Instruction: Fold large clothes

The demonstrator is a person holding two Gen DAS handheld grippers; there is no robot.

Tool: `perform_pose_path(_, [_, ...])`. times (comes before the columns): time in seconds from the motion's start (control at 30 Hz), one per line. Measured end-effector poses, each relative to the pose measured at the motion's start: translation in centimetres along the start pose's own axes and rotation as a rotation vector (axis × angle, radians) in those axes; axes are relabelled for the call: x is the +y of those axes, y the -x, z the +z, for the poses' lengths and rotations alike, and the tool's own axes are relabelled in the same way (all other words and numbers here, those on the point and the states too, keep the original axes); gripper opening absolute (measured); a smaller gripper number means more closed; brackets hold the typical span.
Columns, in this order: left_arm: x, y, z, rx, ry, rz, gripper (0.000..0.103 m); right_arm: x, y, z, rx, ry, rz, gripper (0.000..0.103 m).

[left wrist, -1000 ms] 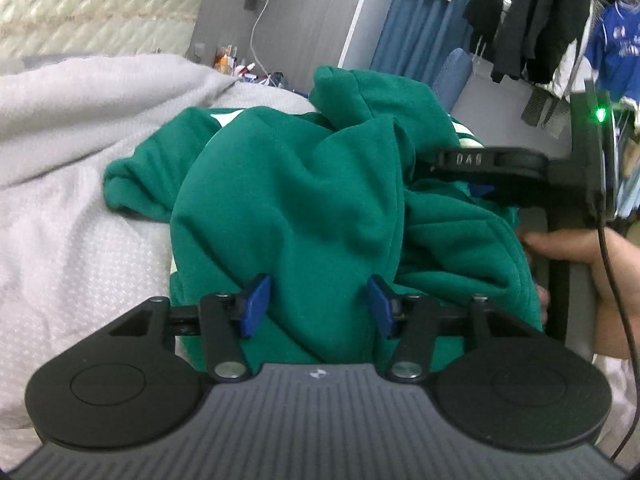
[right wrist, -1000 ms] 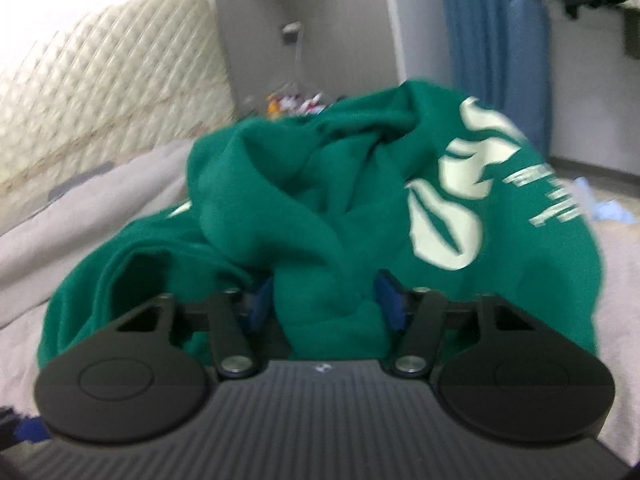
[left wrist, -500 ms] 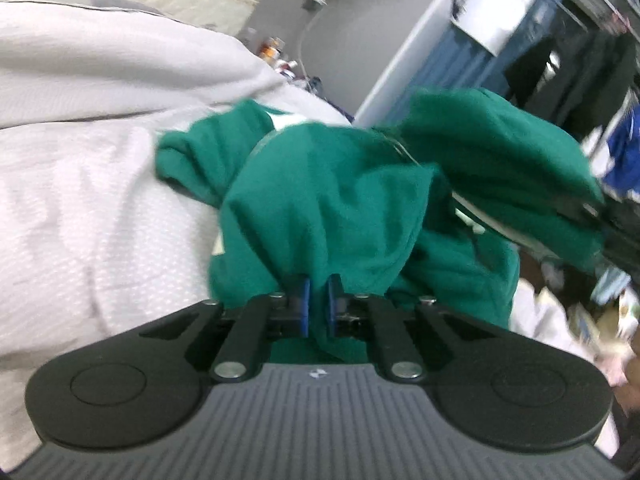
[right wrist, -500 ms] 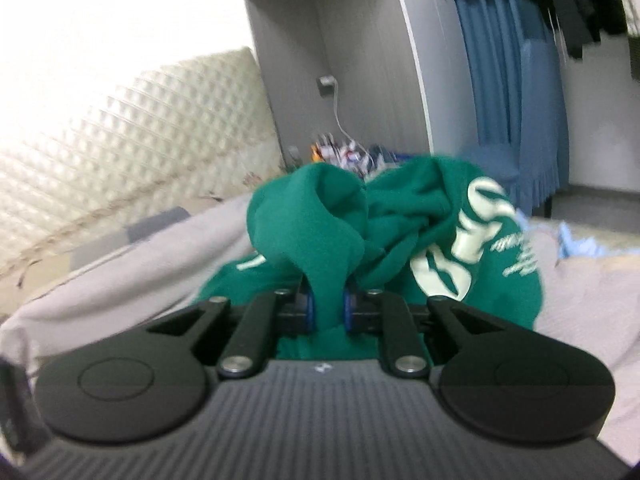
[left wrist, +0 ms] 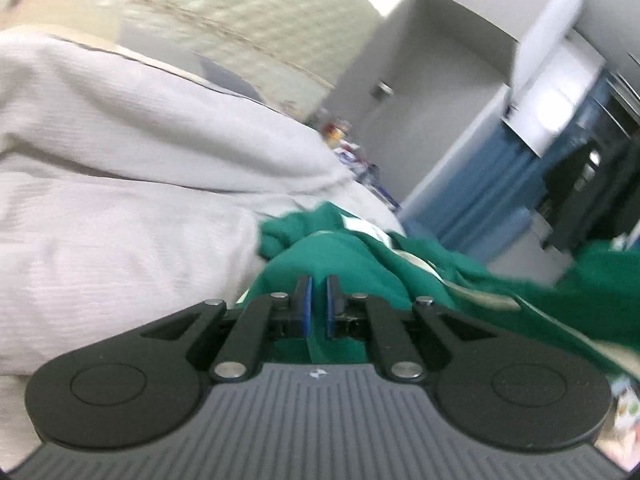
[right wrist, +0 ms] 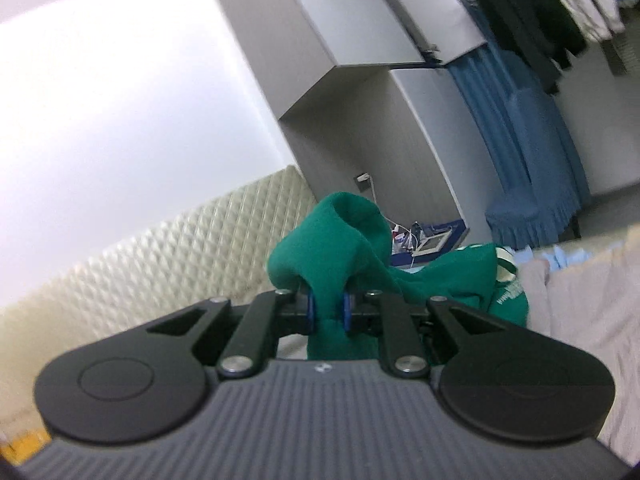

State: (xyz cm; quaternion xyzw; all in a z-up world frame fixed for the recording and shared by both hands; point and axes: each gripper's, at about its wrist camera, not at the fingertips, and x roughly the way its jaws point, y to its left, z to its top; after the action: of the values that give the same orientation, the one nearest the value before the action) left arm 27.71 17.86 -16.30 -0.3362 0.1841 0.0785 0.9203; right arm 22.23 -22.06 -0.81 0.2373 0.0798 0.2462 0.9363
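Observation:
A green sweatshirt [left wrist: 360,264] with pale lettering lies on a bed covered in a light grey quilt [left wrist: 120,208]. My left gripper [left wrist: 316,304] is shut on a fold of the green cloth, low near the quilt. My right gripper [right wrist: 327,308] is shut on another bunch of the green sweatshirt [right wrist: 336,240] and holds it raised, so the cloth hangs down toward the bed. Pale print shows on the lower part in the right wrist view [right wrist: 510,294].
A quilted cream headboard [right wrist: 180,256] runs behind the bed. A grey wardrobe [right wrist: 360,80] and a blue curtain [right wrist: 520,140] stand beyond. Dark clothes [right wrist: 532,4] hang at the upper right. A cluttered bedside surface [right wrist: 424,240] sits past the bed.
Both grippers closed on the green sweatshirt and lifted. The right one rose high with its bunch; the left pulled its fold toward the left, stretching the cloth.

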Motion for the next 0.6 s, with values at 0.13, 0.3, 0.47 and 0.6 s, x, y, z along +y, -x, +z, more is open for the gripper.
perform_pose_path(0.13, [1.4, 0.8, 0.4, 0.026, 0.024, 0.048, 0.008, -1.6, 0.8, -0.1, 0.004, -0.051, -0.083, 0.016])
perform_pose_path(0.3, [1.3, 1.1, -0.3, 0.082, -0.009, 0.058, 0.009, -7.2, -0.2, -3.0, 0.07, -0.274, -0.386, 0.018])
perform_pose_path(0.47, [1.2, 1.1, -0.6, 0.122, 0.025, 0.059, 0.046, -13.3, -2.2, -5.9, 0.201, -0.545, -0.588, 0.021])
perform_pose_path(0.6, [0.1, 1.8, -0.6, 0.089, 0.008, 0.017, 0.061, -15.3, -3.4, -7.2, 0.246, -0.638, -0.686, 0.032])
